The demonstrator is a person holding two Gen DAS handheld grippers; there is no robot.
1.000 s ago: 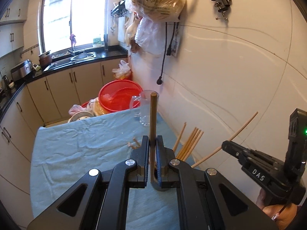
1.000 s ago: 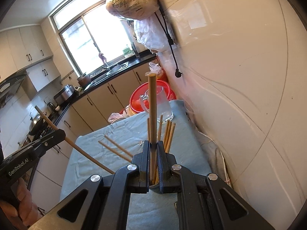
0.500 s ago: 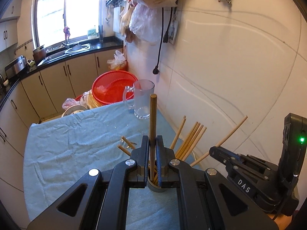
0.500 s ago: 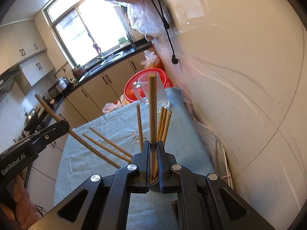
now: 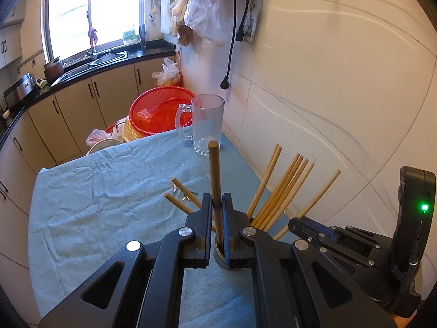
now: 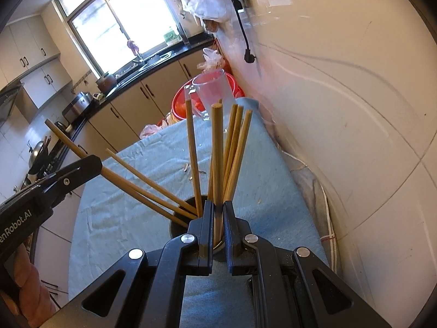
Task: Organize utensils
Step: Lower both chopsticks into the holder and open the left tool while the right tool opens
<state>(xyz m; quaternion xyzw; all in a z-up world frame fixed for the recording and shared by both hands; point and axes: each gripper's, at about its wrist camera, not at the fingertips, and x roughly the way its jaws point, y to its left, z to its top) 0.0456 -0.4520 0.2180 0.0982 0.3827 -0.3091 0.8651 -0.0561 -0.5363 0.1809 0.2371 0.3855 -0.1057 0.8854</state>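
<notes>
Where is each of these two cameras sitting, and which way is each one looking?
Left wrist: on the left claw, facing along the table toward the window; its fingers pinch a chopstick, and the right claw shows.
Right wrist: on the right claw, above the holder; the left claw and hand show.
Both see the mug and red basin.

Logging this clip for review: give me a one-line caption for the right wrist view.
Right gripper clamps a wooden chopstick upright over the dark holder already holding several chopsticks.
</notes>
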